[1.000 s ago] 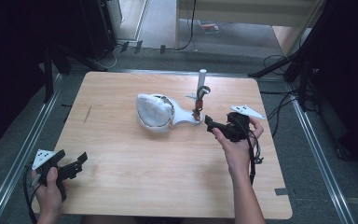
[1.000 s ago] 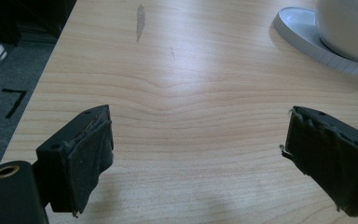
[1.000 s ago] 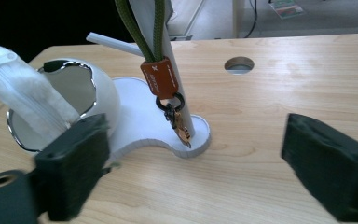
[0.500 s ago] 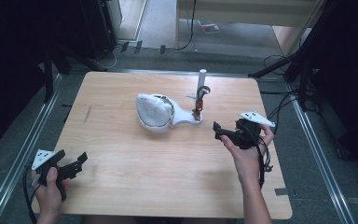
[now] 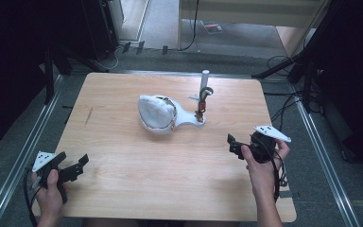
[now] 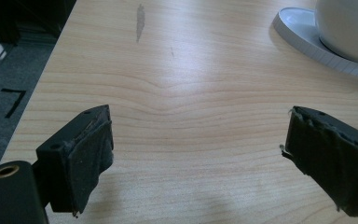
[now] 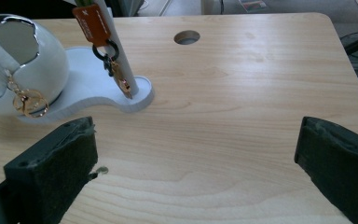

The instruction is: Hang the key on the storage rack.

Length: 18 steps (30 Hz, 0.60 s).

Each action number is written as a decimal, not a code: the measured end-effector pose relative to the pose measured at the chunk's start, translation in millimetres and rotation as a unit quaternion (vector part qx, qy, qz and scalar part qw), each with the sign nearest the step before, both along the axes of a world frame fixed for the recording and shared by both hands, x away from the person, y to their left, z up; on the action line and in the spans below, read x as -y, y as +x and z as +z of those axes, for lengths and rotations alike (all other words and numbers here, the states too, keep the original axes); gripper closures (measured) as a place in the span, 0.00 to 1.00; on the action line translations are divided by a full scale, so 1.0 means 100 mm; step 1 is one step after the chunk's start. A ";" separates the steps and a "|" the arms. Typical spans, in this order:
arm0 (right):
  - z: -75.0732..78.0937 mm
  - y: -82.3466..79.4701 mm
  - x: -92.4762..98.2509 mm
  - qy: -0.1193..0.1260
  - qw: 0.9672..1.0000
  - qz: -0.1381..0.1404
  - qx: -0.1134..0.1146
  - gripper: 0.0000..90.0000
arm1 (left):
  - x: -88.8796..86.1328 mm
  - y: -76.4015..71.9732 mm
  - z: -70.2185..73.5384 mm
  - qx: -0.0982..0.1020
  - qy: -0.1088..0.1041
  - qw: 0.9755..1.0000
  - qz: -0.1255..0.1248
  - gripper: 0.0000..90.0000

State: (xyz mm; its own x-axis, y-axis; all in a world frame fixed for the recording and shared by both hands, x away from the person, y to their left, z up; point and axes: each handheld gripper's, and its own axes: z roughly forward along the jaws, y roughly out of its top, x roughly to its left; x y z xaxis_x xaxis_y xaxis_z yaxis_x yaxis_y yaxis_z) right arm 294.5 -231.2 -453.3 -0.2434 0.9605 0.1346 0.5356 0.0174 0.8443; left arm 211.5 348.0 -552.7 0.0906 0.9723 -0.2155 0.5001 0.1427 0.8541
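Observation:
A white stand (image 5: 189,121) sits mid-table, with an egg-shaped bowl (image 5: 155,111) at one end and an upright post (image 5: 204,81) at the other. An orange-tagged keychain (image 7: 91,23) hangs on the post by a black ring. A gold key ring (image 7: 28,103) dangles from the bowl's rim (image 7: 42,56). My right gripper (image 5: 232,143) is to the right of the stand and nearer than it, apart from it. Its jaws have just been opening and stand open (image 7: 196,140) with nothing between them. My left gripper (image 5: 81,164) is open at the near left corner over bare wood (image 6: 200,123).
The wooden table (image 5: 123,156) has a round cable hole (image 7: 187,37) behind the stand. Metal rails (image 5: 23,156) run along both sides. Cables and dark equipment stands (image 5: 307,85) lie on the floor beyond the table's far and right edges.
My right hand has drawn back from the post to the right and toward the near edge. The left hand has kept still.

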 end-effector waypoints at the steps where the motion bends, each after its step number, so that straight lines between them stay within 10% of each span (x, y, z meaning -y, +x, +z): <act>1: -0.02 -0.02 0.02 -0.001 1.000 -0.003 -0.001 0.00 | 0.00 0.00 0.00 0.000 0.000 1.000 0.000 0.09; 18: -0.23 -0.25 0.37 -0.011 1.000 -0.025 -0.001 0.00 | 0.00 0.00 0.00 0.000 -0.001 1.000 0.000 0.09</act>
State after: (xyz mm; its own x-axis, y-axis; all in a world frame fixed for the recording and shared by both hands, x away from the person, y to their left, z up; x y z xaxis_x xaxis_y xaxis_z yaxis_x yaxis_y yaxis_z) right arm 269.3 -268.2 -476.1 -0.1940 0.9745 0.1131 0.5372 0.0091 0.8434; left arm 211.3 348.1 -552.7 0.0914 0.9720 -0.2166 0.4994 0.1434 0.8544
